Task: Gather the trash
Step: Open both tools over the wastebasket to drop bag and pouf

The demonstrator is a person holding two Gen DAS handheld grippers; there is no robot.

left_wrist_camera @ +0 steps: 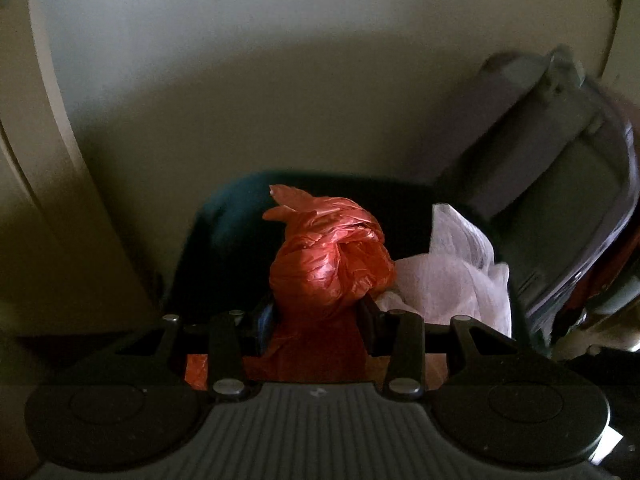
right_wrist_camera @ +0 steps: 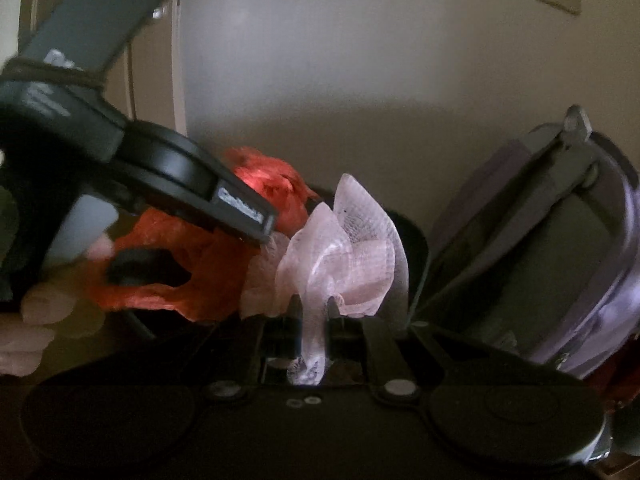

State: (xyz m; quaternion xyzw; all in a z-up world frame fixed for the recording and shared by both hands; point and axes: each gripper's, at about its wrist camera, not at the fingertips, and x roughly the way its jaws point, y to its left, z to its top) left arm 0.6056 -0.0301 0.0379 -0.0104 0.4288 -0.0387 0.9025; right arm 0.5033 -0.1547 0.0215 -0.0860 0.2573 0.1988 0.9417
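Now red bag [left_wrist_camera: 328, 264] upright, L claw [left_wrist_camera: 318, 316] clamped

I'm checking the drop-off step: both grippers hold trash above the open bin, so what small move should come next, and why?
Probably lower both a little further, then open. The left gripper clamps the red plastic bag and the right gripper pinches the white mesh net, both already over the dark bin with its lid up.
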